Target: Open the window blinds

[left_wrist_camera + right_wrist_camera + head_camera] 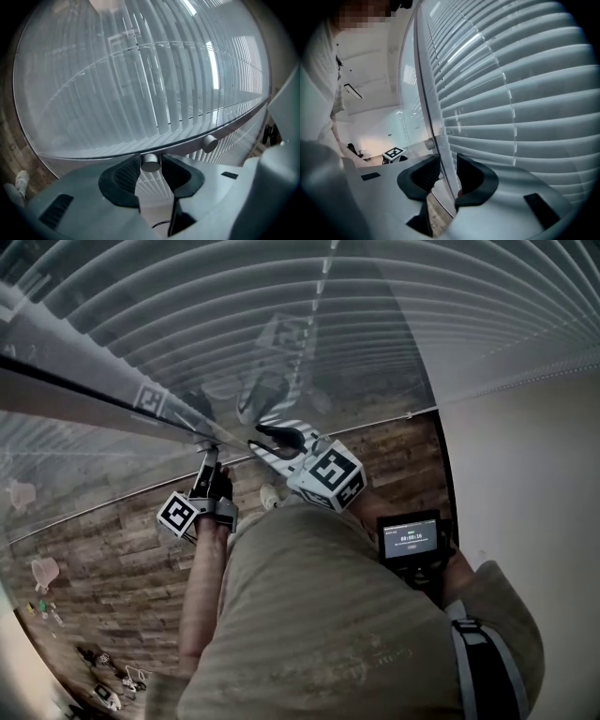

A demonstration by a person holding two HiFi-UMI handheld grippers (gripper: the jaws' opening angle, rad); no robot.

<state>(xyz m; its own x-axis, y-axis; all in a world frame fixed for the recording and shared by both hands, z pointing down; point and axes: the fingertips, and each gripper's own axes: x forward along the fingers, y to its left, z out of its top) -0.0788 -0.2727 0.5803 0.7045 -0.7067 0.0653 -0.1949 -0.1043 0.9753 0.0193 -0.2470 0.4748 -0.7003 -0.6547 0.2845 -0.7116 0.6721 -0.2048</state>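
The blinds (281,315) are seen in pale grey-white, striped across by their slats. The floor (112,559), at 7 o'clock in the head view, is patterned with brown wood planks. Black square markers are printed on the white left cube (178,514) and right cube (333,474). The fingers (123,180) are coloured black, and the knob (150,162) silver-grey.

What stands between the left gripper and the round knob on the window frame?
Nothing visible does. The round knob lies between the jaws of the left gripper, at their tips. Only the slats are shut off from it: they hang behind the glass pane.
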